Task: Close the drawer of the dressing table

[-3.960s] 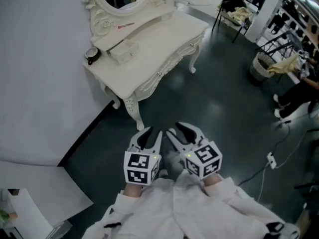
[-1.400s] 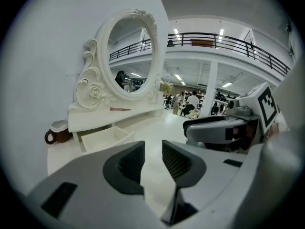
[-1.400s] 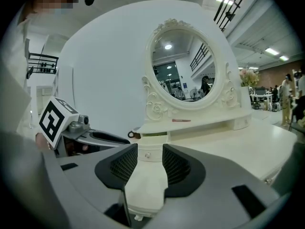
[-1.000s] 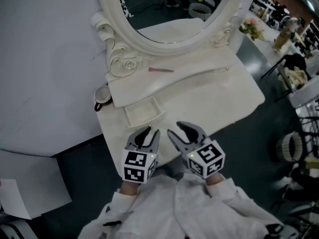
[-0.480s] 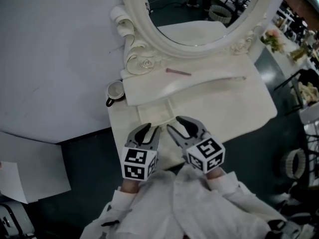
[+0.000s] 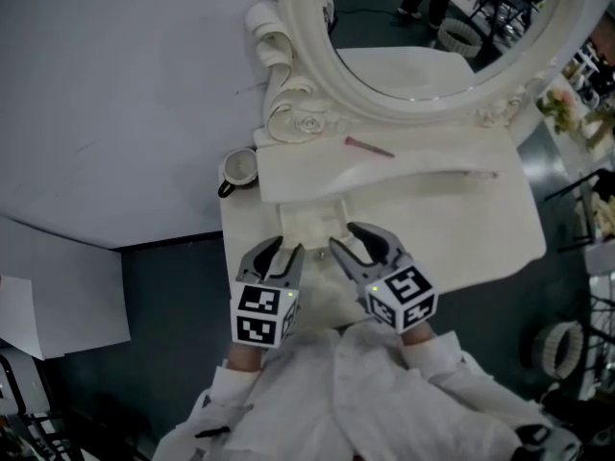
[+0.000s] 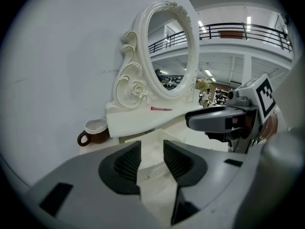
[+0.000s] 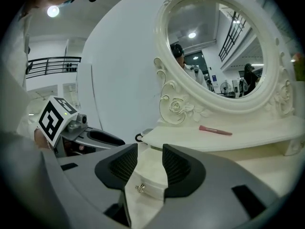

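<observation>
The white dressing table (image 6: 480, 229) has a small drawer (image 6: 309, 221) pulled out from under its raised shelf (image 6: 404, 173). Both grippers hover over the tabletop just in front of it. My left gripper (image 6: 282, 250) is open, its jaws have just been opening, and nothing is between them; past them lies the drawer's inside (image 7: 151, 151). My right gripper (image 6: 348, 238) is open too. In the right gripper view the drawer front with its small metal knob (image 8: 141, 188) shows in the gap of the right gripper (image 8: 149, 149), untouched by the pads.
A brown mug (image 6: 237, 168) stands at the table's left end beside the shelf. A pink stick (image 6: 369, 148) lies on the shelf under the oval mirror (image 6: 432, 27). A white wall runs along the left; a wicker basket (image 6: 557, 346) stands on the dark floor to the right.
Both grippers have moved forward over the tabletop and now reach the drawer's front. The table and mirror have shifted right and nearer in the head view.
</observation>
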